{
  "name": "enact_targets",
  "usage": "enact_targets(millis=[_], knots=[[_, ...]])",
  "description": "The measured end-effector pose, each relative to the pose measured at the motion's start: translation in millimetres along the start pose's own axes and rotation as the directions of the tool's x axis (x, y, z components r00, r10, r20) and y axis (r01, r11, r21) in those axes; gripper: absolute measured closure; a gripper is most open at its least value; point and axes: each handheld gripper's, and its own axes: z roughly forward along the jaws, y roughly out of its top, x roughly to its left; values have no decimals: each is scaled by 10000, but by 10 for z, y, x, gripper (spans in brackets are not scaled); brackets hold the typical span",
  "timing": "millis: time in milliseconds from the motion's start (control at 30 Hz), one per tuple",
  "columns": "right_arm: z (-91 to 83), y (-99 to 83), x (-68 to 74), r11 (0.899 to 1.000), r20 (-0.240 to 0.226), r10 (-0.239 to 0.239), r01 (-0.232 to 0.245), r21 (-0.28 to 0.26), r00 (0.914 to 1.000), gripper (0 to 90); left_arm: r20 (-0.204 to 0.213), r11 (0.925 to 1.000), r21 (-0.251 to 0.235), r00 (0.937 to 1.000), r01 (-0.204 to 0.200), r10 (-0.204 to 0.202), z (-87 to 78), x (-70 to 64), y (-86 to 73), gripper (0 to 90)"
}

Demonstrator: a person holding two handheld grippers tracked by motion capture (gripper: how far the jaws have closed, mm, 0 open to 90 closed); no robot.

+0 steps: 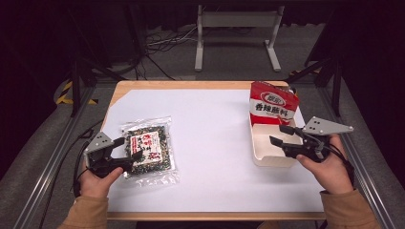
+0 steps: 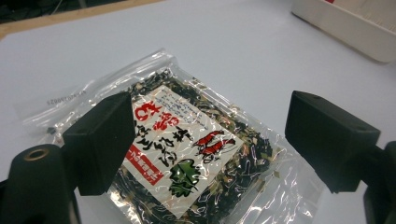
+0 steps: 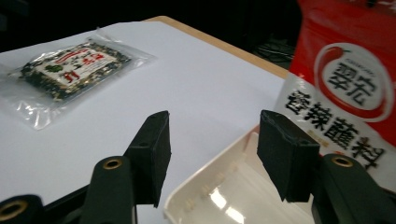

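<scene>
Worktop [image 1: 215, 138]: white sheet over a wooden board; carries all items.
Tray [image 1: 267, 155]: cream, open-topped, at 3 o'clock on the worktop; its near part is bare.
Red pouch [image 1: 272, 106]: stands upright at the far end of the tray, leaning on its back wall.
Seaweed packet [image 1: 149, 149]: clear flat bag with dark flakes and a printed label, lying flat at 9 o'clock, well apart from the tray.
Left hand-held gripper [image 1: 135, 153]: jaws wide apart, holding nothing; they hang over the packet's near left part, one to each side of the label [image 2: 180, 151].
Right hand-held gripper [image 1: 280, 135]: jaws wide apart, empty, poised over the tray's near right rim.
Step in hand (judged): grasp the packet with the left hand-held gripper.
Technique: lower one jaw under the packet's edge; pinch the clear sealed margin, not the bulging middle; close firmly, since the film looks slippery; lift level.
</scene>
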Motion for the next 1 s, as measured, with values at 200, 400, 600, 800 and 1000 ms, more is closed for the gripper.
enact_targets(millis=[200,400,600,800,1000], knots=[[102,-48,101,9999,-665,-148,146,-24,9977,440,-337,9992,325,9992,-217,228,18,17,-15,161],[128,-70,174,9997,-1025,-134,114,-206,9946,435,-493,9991,404,9987,146,-126,-5,88,-12,171],[156,-70,284,9990,-1381,-245,189,-415,9901,431,-792,9991,375,9967,219,-188,41,196,43,167],[245,-72,397,9985,-1521,-489,444,-328,9871,430,-784,9987,359,9964,364,-335,108,337,113,160],[297,-82,471,9973,-1564,-703,658,-338,9852,425,-1526,9937,764,9858,822,-699,207,534,70,156]])
